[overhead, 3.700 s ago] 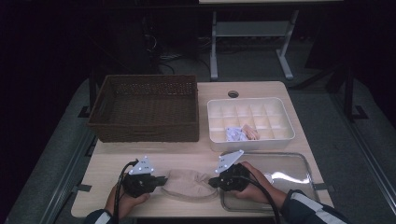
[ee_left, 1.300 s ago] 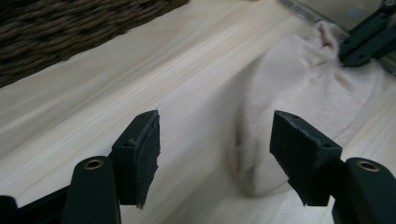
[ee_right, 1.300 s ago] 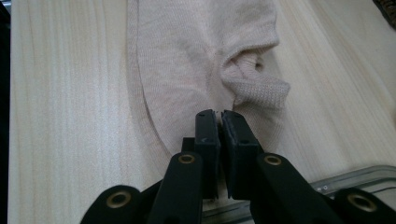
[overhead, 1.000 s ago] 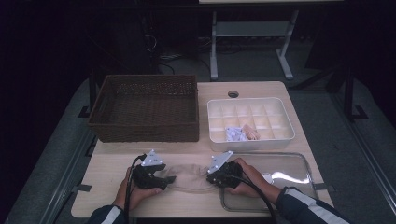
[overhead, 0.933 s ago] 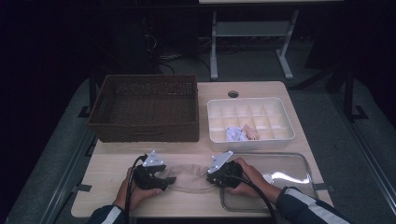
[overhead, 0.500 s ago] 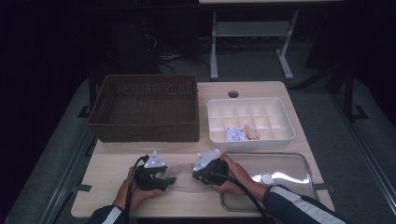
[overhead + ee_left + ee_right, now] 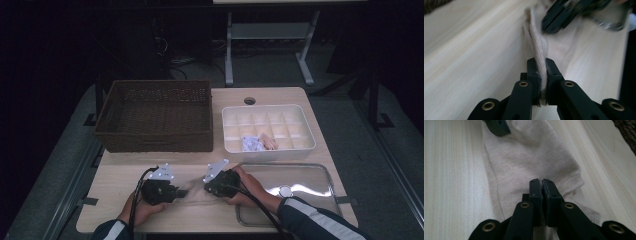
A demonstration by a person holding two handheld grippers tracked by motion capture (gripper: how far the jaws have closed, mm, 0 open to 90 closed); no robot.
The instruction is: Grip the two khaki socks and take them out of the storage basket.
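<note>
- At the near edge of the table [image 7: 125, 175], between the person's 2 hands, a pale beige sock [image 7: 531, 160] lies flat on the wood, in front of the wicker basket [image 7: 155, 117].
- The left hand-held gripper [image 7: 542, 75] has just been closing, and its jaws are now clamped on a bunched edge of the sock, which stands up as a thick fold between the pads.
- The right hand-held gripper [image 7: 541, 192] is pinched together on the knit fabric at the other end, so both ends are gripped.
- Holding both ends this way looks meant for folding the sock, or for lifting it without it flopping.
- Behind and to the right, a white divided tray [image 7: 305, 125] holds 2 small crumpled items in its compartments; a clear lid [image 7: 310, 175] lies beside the right hand.
</note>
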